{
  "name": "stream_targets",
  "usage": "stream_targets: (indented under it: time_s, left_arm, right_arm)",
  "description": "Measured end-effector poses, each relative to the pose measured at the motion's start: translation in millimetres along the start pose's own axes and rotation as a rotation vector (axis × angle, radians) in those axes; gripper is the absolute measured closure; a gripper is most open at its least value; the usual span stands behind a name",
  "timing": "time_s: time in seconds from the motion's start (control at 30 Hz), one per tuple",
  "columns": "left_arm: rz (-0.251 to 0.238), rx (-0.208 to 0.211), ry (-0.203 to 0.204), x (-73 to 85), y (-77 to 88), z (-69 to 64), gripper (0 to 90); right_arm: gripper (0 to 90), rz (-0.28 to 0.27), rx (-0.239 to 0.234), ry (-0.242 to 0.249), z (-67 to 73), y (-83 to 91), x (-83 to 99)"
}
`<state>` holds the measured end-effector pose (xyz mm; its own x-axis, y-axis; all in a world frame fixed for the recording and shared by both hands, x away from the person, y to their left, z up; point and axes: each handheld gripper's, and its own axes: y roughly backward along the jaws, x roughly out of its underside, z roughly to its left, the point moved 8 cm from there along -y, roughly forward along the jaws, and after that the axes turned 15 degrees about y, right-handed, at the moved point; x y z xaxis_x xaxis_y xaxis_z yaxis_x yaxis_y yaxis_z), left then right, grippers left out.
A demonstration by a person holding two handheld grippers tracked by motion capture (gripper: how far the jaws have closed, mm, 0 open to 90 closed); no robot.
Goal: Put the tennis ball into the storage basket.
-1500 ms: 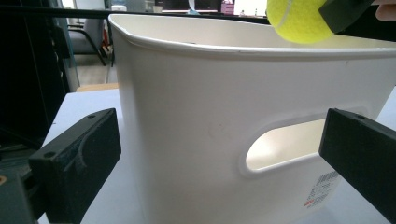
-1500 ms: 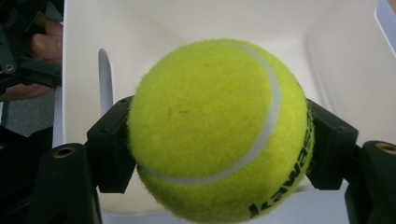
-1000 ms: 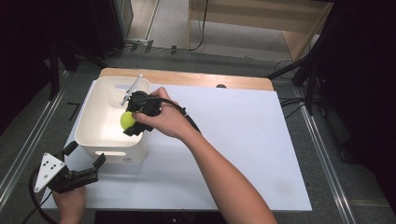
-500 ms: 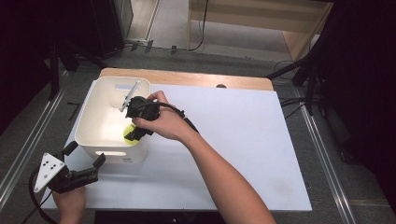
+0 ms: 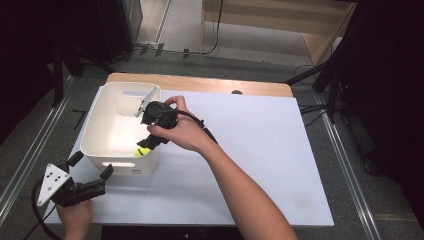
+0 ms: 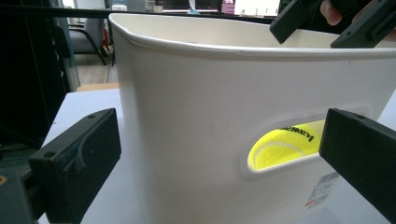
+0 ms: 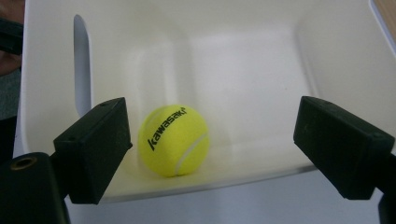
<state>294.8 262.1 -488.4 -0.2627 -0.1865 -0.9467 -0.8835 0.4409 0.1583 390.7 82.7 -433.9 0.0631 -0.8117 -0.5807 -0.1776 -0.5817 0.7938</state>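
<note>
- The worktop (image 5: 260, 150), a broad white sheet over a wooden board, carries the scene, with the white bin (image 5: 100, 125) sitting at its left end.
- Inside that bin, the yellow tennis ball (image 7: 173, 139) rests on the floor near the wall with the handle slot; the left claw's view catches it glowing through that cut-out (image 6: 285, 147).
- The right claw (image 5: 145, 145) hangs over the bin's near right corner, and its jaws have just been opening. They now stand wide apart with the ball below and between them, touching neither pad, so the release looks done.
- To finish well, I'd say lift that claw straight up, jaws kept wide, so nothing nudges the ball or clips the rim.
- The left claw (image 5: 90, 182) sits low at the near left corner of the worktop, jaws spread and empty, aimed at the bin's front wall just beside it. It isn't pressing the plastic.
- If the bin needs steadying during the lift, that's the claw placed to do it.
</note>
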Motion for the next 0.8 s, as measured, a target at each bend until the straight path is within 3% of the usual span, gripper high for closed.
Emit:
stream_targets:
  time_s: [0.27, 0.47, 0.8]
  left_arm:
    - [0.001, -0.001, 0.0, 0.1, -0.1, -0.2, 0.0]
    - [-0.001, 0.002, 0.004, -0.3, 0.6, 0.5, 0.0]
    - [0.001, 0.0, 0.0, -0.1, 0.0, 0.1, 0.0]
  right_arm:
    - [9.7, -0.049, 0.037, 0.011, -3.6, 13.5, 3.8]
    - [9.1, -0.049, 0.074, -0.016, -6.6, 21.1, 10.4]
    - [9.1, -0.072, 0.086, -0.045, -7.6, 30.5, 23.3]
